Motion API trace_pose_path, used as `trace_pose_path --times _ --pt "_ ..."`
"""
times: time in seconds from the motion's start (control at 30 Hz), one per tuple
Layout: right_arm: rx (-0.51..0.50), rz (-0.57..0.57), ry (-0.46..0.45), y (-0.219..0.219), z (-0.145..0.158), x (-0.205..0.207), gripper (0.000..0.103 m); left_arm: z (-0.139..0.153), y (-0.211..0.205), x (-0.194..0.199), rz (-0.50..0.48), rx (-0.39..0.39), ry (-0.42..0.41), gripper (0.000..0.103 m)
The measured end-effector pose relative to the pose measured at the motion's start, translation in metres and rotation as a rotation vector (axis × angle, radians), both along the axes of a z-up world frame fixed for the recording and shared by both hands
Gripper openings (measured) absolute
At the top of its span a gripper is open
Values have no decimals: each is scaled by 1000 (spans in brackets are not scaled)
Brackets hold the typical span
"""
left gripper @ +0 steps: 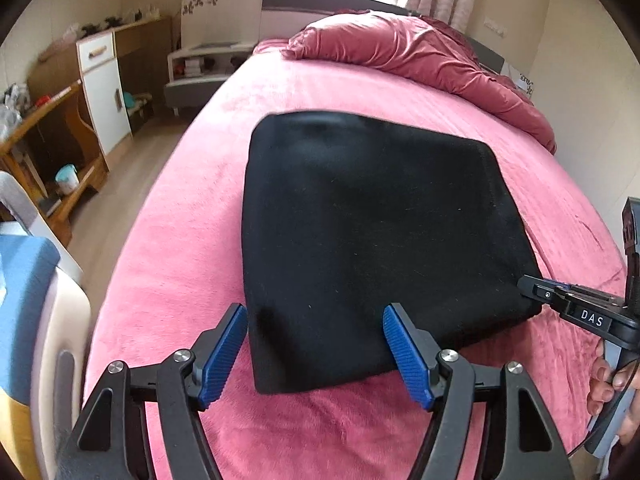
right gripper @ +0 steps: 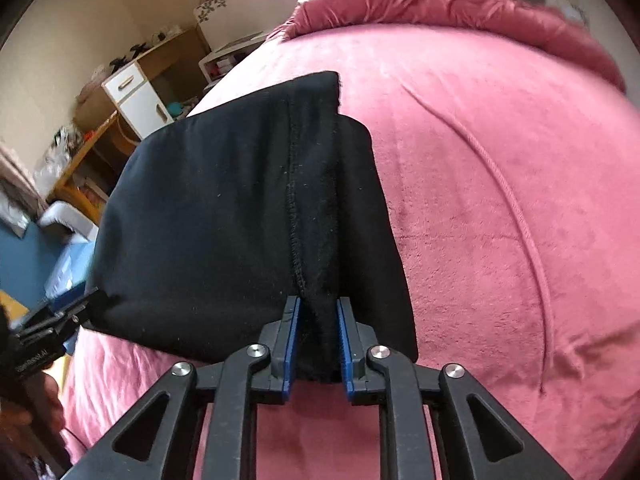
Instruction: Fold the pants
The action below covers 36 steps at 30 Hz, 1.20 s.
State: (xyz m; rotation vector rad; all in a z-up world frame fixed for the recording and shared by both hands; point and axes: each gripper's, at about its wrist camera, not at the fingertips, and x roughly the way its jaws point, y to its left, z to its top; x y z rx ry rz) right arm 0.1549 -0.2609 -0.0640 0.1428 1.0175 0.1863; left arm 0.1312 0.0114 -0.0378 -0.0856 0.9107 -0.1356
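Observation:
The black pants point(left gripper: 368, 232) lie folded into a thick rectangle on the pink bed cover point(left gripper: 192, 216). My left gripper point(left gripper: 316, 320) is open, its blue pads on either side of the near left corner of the pants, just above the cloth. My right gripper point(right gripper: 318, 320) is shut on the near right edge of the pants point(right gripper: 248, 200), with a fold of black cloth pinched between its pads. It also shows in the left wrist view point(left gripper: 532, 286) at the right corner of the pants.
A bunched dark pink duvet point(left gripper: 420, 60) lies at the head of the bed. A wooden desk and white cabinet point(left gripper: 100, 88) stand along the left wall. A white and blue object point(left gripper: 32, 300) sits close on the left. The bed cover point(right gripper: 500, 200) spreads out to the right of the pants.

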Motion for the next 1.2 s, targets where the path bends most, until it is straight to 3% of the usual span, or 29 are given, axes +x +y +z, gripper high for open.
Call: trace_pose_path --times 0.23,0.3,0.5,0.63,0.93,1.2 --pt "-71 -13 -14 12 11 -17 33 19 -1 -23 5 17 -58 72" --pt "-79 -22 -19 15 15 -23 48 26 0 -30 14 18 -77 72" --pt "-153 -53 -78 29 34 -44 63 44 3 -51 29 7 -130 72" --pt "-190 -93 -130 37 48 -63 64 52 5 -66 41 29 -163 72" --pt "-213 -139 -221 61 71 -112 78 52 5 -100 64 104 -173 72" --pt "-302 -101 -267 89 65 -138 82 40 8 -123 76 67 -147 72"
